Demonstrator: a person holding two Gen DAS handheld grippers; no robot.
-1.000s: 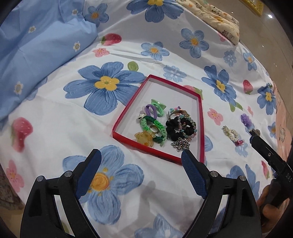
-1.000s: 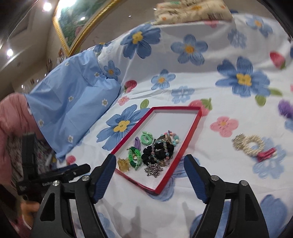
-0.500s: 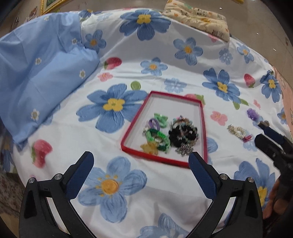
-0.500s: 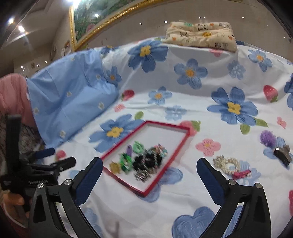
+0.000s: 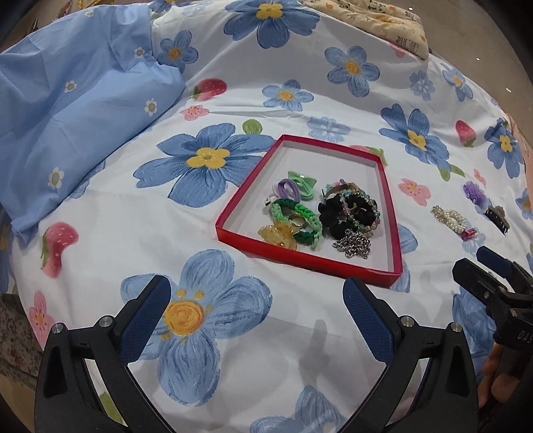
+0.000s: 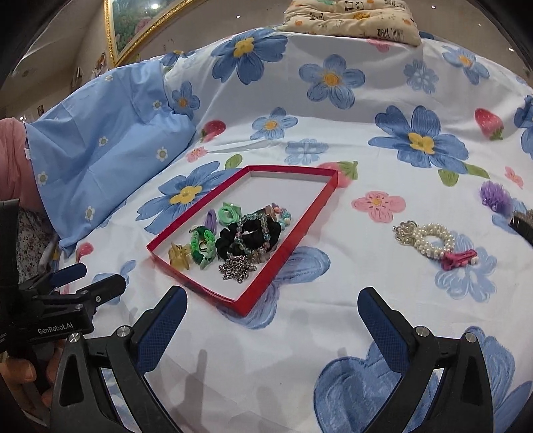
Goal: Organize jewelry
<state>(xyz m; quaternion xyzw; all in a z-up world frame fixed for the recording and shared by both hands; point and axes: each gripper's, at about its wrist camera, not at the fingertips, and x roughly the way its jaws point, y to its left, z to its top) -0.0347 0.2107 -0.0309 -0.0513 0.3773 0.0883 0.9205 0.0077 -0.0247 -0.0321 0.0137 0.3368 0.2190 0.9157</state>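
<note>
A red tray (image 5: 230, 231) (image 6: 311, 219) lies on the flowered bedsheet and holds several pieces: green braided bands (image 5: 299, 216), a black scrunchie (image 6: 246, 238), a silver chain (image 5: 354, 246) and a yellow clip (image 6: 180, 256). Right of the tray, loose on the sheet, lie a pearl bracelet (image 5: 451, 219) (image 6: 429, 241), a pink clip (image 6: 458, 259), a purple flower piece (image 5: 474, 193) (image 6: 494, 196) and a dark clip (image 5: 498, 216). My left gripper (image 5: 256, 311) is open and empty, just short of the tray's near edge. My right gripper (image 6: 271, 316) is open and empty by the tray's near right corner.
A light blue pillow (image 5: 66, 110) (image 6: 100, 150) lies at the left. A beige patterned cushion (image 6: 353, 16) sits at the far edge of the bed. A gold picture frame (image 6: 133, 30) hangs on the wall behind. A hand (image 6: 23, 376) holds the left gripper.
Both grippers have opened wider. The right view shifted so the pearl bracelet sits closer, and the left view drew back from the tray, then closer again.
</note>
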